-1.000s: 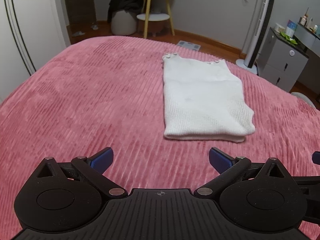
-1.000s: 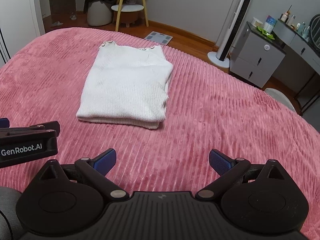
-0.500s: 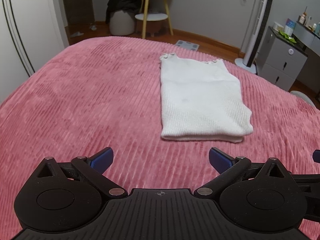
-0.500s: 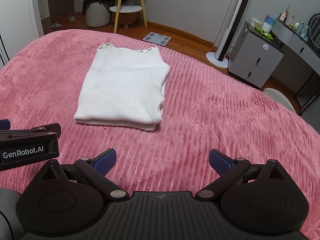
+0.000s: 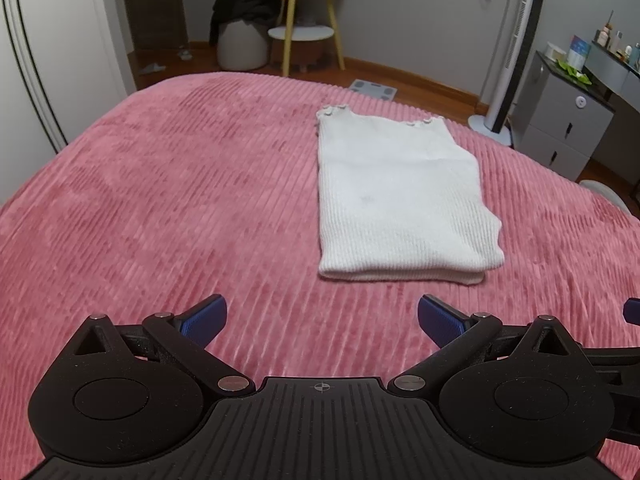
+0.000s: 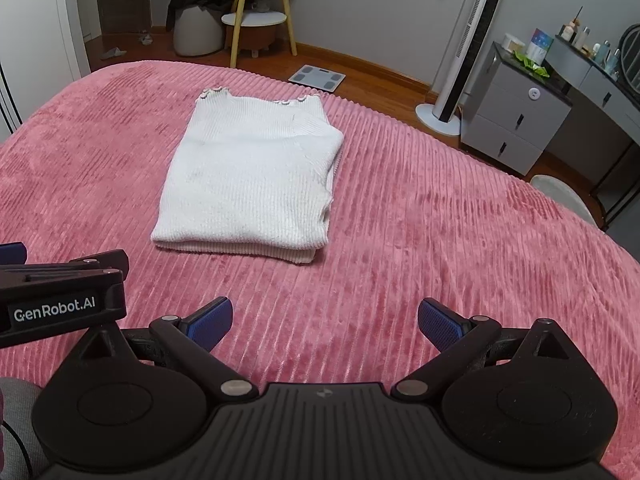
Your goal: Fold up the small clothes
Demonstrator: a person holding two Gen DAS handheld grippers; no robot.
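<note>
A white knit garment point(image 5: 404, 196) lies folded into a neat rectangle on the pink ribbed bedspread point(image 5: 160, 200), its scalloped edge toward the far side of the bed and its doubled fold nearest the cameras. The left gripper point(image 5: 322, 316) hangs above the bedspread short of that near fold, its blue-padded fingers point(image 5: 204, 320) spread wide with nothing between them; the garment sits ahead of it and somewhat to its right. The right gripper point(image 6: 325, 318) is likewise spread apart and empty, hovering near the same edge, with the garment ahead and to its left. In the right wrist view the black side of the left gripper, marked GenRobot.AI, juts in from the left, just beside the right one. Nothing lies on the bedspread between either tool and the garment. Beyond the bed are a wooden floor, a bathroom scale point(image 6: 317, 77), a white tower fan point(image 6: 460, 52), a grey drawer cabinet point(image 6: 516, 120) with bottles and small items on top, a yellow-legged stand point(image 5: 298, 20), and a pale round pouf point(image 5: 240, 46) draped with dark clothing.
</note>
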